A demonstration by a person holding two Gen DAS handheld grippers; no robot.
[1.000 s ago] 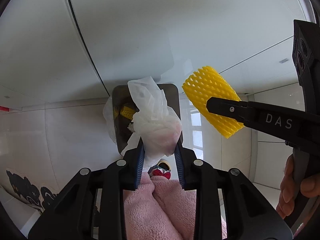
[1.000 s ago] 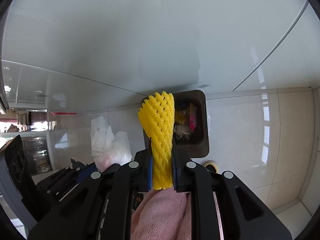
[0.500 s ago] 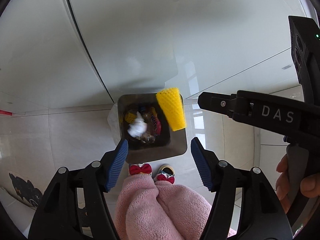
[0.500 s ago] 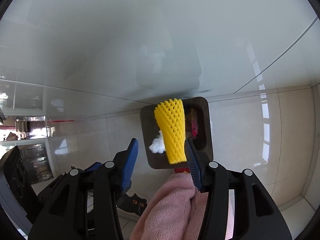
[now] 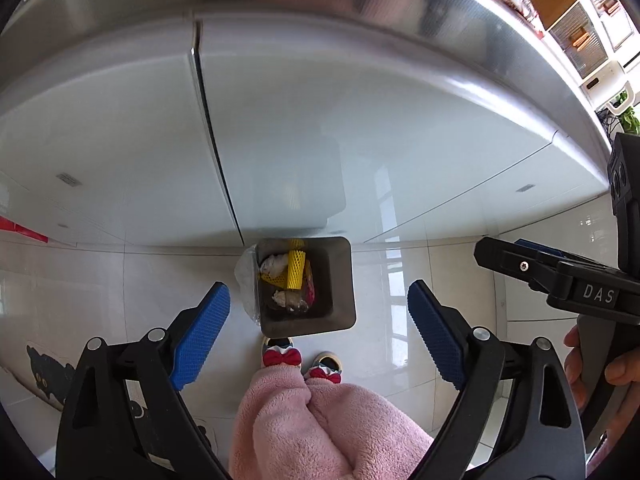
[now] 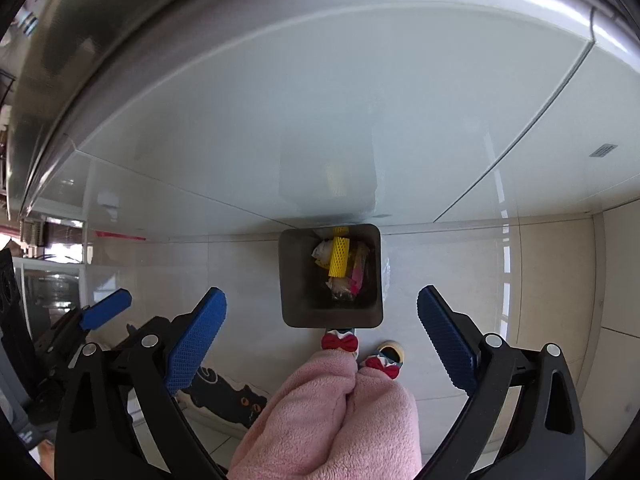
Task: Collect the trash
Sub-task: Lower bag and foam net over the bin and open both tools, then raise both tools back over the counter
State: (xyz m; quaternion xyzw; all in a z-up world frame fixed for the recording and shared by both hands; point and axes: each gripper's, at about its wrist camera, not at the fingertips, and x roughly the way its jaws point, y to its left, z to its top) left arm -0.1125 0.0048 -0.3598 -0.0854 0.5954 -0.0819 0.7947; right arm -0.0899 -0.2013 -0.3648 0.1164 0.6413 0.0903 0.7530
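Observation:
A dark square trash bin (image 5: 340, 280) (image 6: 289, 276) stands on the tiled floor against a white cabinet. Inside it lie a yellow foam net sleeve (image 5: 297, 269) (image 6: 338, 257), a crumpled white tissue (image 5: 274, 264) (image 6: 322, 251) and other scraps. My left gripper (image 5: 318, 334) is open and empty, high above the bin. My right gripper (image 6: 322, 336) is open and empty too, also above the bin; it shows at the right edge of the left wrist view (image 5: 560, 276).
White cabinet doors (image 5: 280, 128) rise behind the bin under a steel counter edge (image 5: 440, 12). The person's pink-clad legs (image 5: 320, 428) and slippers with red bows (image 5: 281, 357) stand right before the bin. A black cat mat (image 6: 228, 400) lies on the floor at the left.
Both grippers opened; the white tissue and the yellow foam net dropped into the bin. Both grippers then rose, so the bin looks smaller and the counter edge shows.

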